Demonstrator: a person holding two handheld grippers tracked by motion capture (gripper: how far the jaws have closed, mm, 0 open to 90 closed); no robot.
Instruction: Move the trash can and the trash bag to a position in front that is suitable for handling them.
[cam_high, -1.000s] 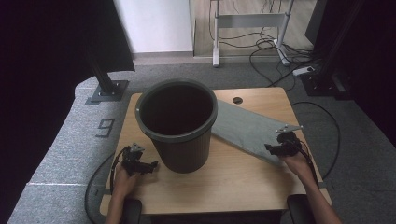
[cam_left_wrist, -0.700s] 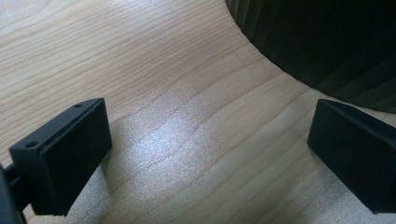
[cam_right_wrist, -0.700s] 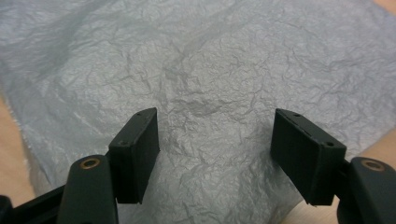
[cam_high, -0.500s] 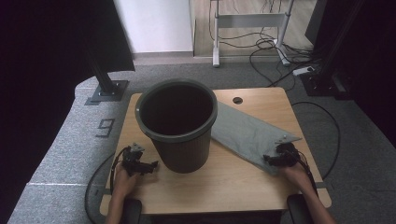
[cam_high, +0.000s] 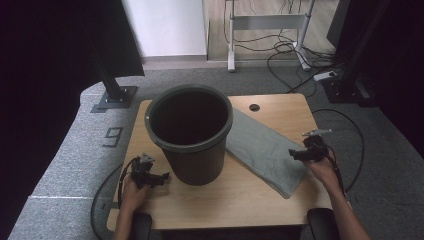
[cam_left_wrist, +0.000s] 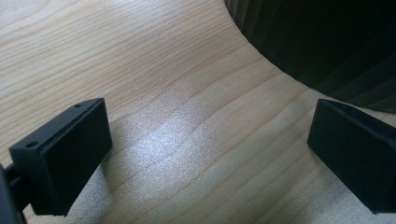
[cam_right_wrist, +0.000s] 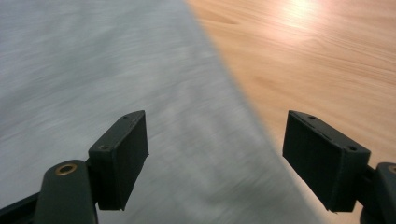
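Both claws gape empty: the right claw (cam_high: 300, 155) over the grey cloth (cam_high: 265, 150), the left claw (cam_high: 161, 177) beside the bin (cam_high: 192, 145).

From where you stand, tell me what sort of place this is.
Probably a lab or office workroom. A small wooden table stands on grey carpet, loose cables trail by a metal desk frame, and a dark bin and grey cloth are set out.

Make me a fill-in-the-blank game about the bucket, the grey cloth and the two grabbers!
1. The dark bucket stands upright on the wooden ____.
2. The folded cloth beside the bucket is ____ in colour.
3. The right gripper hovers over the cloth with its jaws ____.
4. The left gripper, jaws apart, points at the foot of the ____.

Missing words: table; grey; open; bucket
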